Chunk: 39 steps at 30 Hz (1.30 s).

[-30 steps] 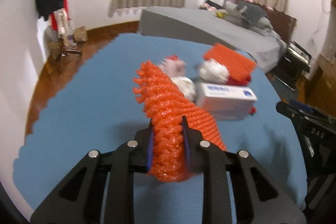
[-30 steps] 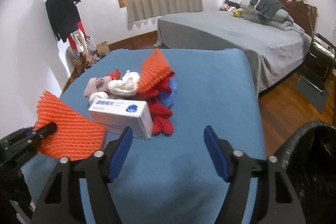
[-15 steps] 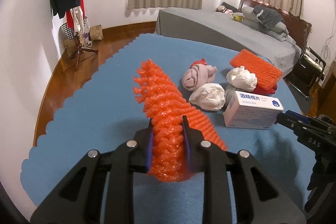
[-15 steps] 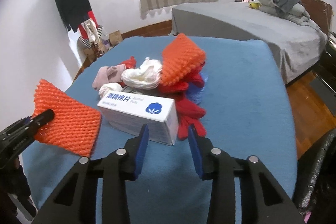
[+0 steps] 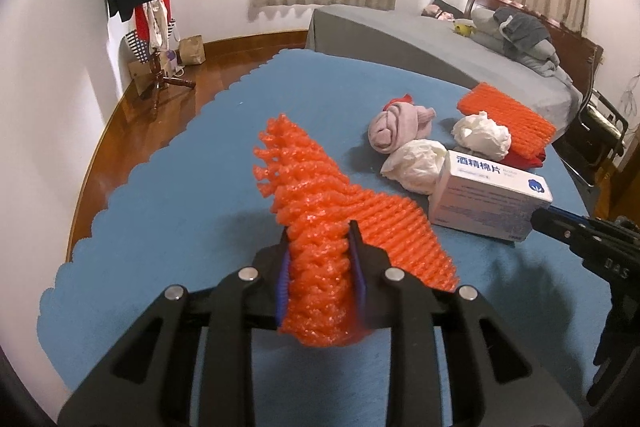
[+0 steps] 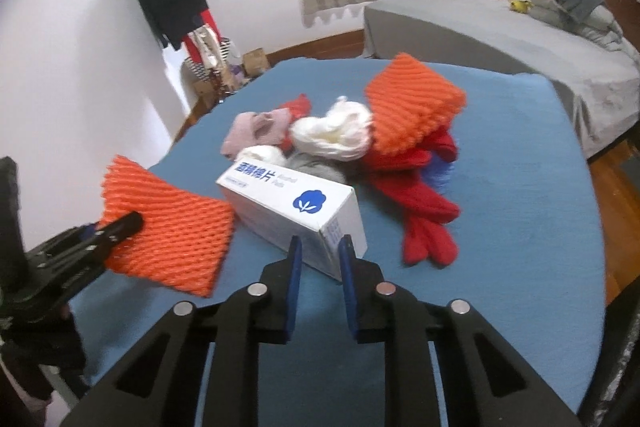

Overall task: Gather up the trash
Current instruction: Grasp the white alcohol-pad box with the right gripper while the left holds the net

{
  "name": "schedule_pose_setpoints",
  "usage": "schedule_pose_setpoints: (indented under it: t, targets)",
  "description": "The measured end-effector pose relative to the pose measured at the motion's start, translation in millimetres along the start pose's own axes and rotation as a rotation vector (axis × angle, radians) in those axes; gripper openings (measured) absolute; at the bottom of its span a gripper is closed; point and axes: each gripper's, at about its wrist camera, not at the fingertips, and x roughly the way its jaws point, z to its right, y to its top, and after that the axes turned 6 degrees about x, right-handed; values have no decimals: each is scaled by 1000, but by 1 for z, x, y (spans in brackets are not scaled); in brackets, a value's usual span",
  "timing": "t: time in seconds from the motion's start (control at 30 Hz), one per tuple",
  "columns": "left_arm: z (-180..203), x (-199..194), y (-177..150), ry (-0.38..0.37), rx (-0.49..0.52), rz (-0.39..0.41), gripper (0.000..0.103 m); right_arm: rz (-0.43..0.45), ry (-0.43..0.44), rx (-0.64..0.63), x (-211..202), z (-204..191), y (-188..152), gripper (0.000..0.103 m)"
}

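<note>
Here, with the orange foam net [image 5: 320, 239] clamped between the left gripper [image 5: 320, 283] fingers above the blue table [image 5: 192, 163], the white box [image 6: 296, 207] could be nudged away by the right gripper [image 6: 320, 267], whose narrowly parted jaws hold nothing.

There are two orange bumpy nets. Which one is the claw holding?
The orange foam net nearest the camera, pinched in the left claw. The other orange foam net lies on the pile, untouched.
</note>
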Motion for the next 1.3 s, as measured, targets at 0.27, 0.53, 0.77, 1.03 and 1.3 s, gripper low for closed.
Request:
schedule_pose_setpoints:
  t: [0.27, 0.53, 0.77, 1.03, 1.3]
  targets:
    - [2, 0, -3, 2, -9, -8, 26, -15, -38, -56, 2, 0, -1, 40]
    - [0, 2, -4, 4, -15, -15, 26, -18, -7, -119, 25, -5, 13, 60]
    - [0, 4, -5, 6, -14, -19, 27, -58, 60, -93, 32, -6, 14, 41]
    - [5, 3, -5, -3, -6, -19, 27, -56, 58, -59, 4, -5, -6, 39]
    - [7, 1, -7, -5, -9, -18, 28, -61, 30, -82, 24, -15, 2, 50]
